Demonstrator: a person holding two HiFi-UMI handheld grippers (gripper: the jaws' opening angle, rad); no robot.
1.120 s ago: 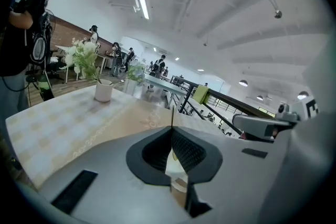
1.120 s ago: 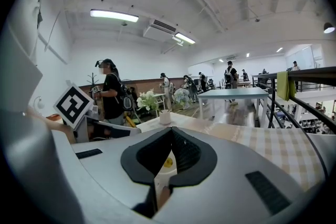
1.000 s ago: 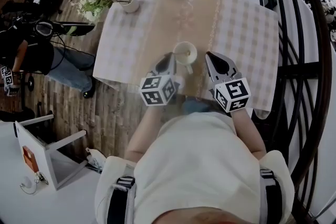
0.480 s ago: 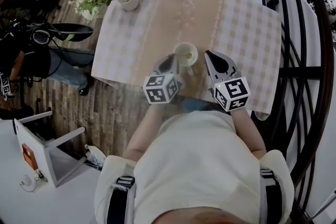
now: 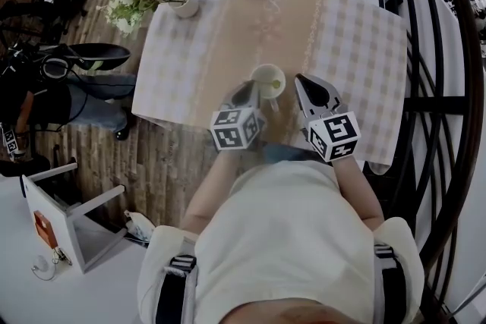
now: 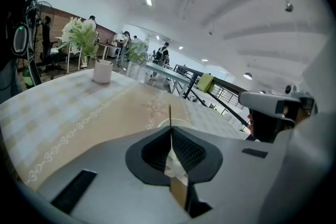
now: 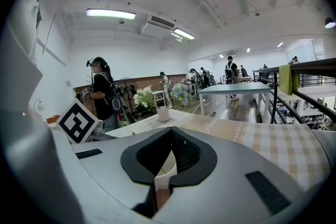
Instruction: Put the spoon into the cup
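The spoon (image 6: 169,114) is pinched edge-on between the jaws of my left gripper (image 6: 170,131), which are closed flat on it. In the left gripper view it shows only as a thin upright sliver poking out past the tips. Directly beyond that sliver and a little lower I can see the pale rim of the cup (image 6: 180,121), so the spoon's long axis already points at the mouth. From the head view the cup (image 5: 257,78) stands near my edge of the table (image 5: 342,34). The left gripper (image 5: 249,89) is just beside it on my left, tips at the rim, and a small greenish patch inside the rim may be the spoon's end, though it is too small for me to be sure. My right gripper (image 5: 298,79) sits near the cup's other side, angled toward it, a bit further off than the left. In the right gripper view its jaws (image 7: 171,132) meet at the tips with nothing pinched between them. The white shape behind and below the tips reads to me as the cup (image 7: 165,170) seen through the opening, not something gripped. My judgement is that the left side does the rest: tip the spoon down along its length into the cup, then open.
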